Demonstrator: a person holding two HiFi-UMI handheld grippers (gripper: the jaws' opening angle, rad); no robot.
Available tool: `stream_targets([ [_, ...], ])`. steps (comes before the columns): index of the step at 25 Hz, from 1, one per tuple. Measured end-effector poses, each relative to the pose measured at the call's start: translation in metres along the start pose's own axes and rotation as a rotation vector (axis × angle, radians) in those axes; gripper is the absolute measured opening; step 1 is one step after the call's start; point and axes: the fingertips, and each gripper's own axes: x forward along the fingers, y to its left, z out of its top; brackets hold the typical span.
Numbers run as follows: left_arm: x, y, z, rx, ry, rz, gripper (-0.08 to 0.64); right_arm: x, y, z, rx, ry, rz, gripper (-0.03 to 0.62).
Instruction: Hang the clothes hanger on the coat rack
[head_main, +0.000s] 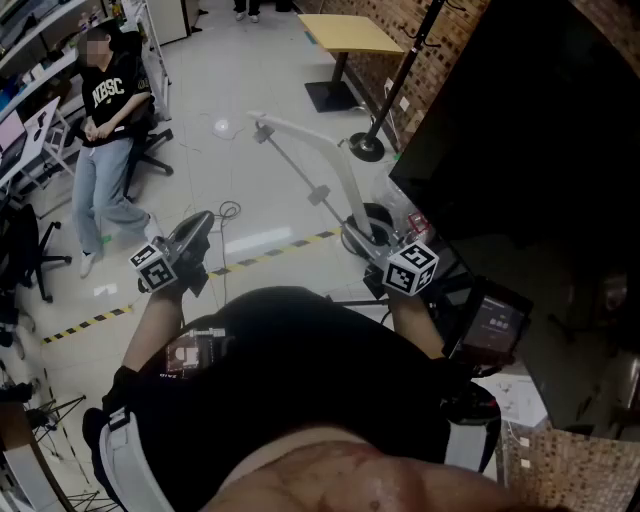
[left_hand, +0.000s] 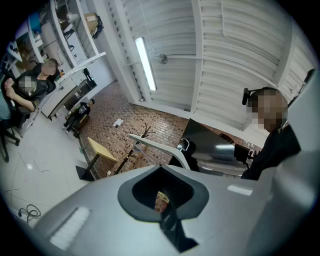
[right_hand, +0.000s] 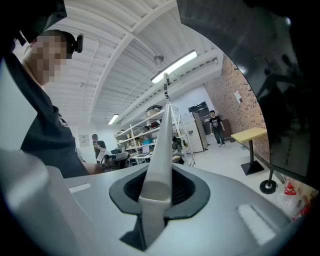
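My right gripper (head_main: 362, 236) is shut on one end of a white clothes hanger (head_main: 300, 152), which reaches away from me over the floor. In the right gripper view the hanger (right_hand: 160, 150) rises from between the jaws up to its thin hook (right_hand: 166, 82). The black coat rack (head_main: 400, 75) stands beyond it by the brick wall, its round base (head_main: 367, 148) on the floor. From the left gripper view the rack's hooks (left_hand: 145, 131) show against the bricks, behind the hanger (left_hand: 157, 145). My left gripper (head_main: 194, 234) hangs to the left, shut and holding nothing.
A yellow table (head_main: 350, 35) stands past the rack. A big dark screen (head_main: 530, 130) fills the right side. A seated person (head_main: 108, 125) is at the far left beside office chairs and shelves. Yellow-black tape (head_main: 270, 255) crosses the floor.
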Motion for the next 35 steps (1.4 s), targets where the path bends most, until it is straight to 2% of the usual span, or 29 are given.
stream_targets([
  [4,0.006,0.014,-0.003,0.004,-0.002,-0.009,0.002,0.009,-0.012,-0.005,0.004,-0.018,-0.010,0.081],
  [10,0.027,0.092,-0.012,-0.005,-0.002,-0.042,0.002,0.066,-0.051,-0.023,0.004,-0.028,-0.026,0.081],
  [12,0.036,0.122,0.011,0.000,0.006,-0.070,0.002,0.099,-0.059,-0.007,0.006,-0.033,-0.034,0.081],
  [16,0.050,0.178,0.091,0.010,0.035,-0.106,0.002,0.179,-0.067,0.051,0.059,-0.061,-0.066,0.080],
  [20,0.056,0.227,0.130,0.049,0.071,-0.130,0.002,0.234,-0.095,0.075,0.080,-0.094,-0.112,0.080],
  [23,0.066,0.262,0.156,0.056,0.069,-0.113,0.001,0.267,-0.122,0.097,0.081,-0.101,-0.127,0.080],
  [30,0.104,0.305,0.176,0.070,0.043,-0.062,0.002,0.303,-0.196,0.121,0.069,-0.090,-0.111,0.080],
  [33,0.125,0.322,0.182,0.087,0.035,-0.037,0.002,0.335,-0.234,0.132,0.063,-0.087,-0.071,0.080],
  [35,0.135,0.336,0.189,0.108,0.028,-0.007,0.002,0.366,-0.256,0.141,0.064,-0.085,-0.015,0.080],
])
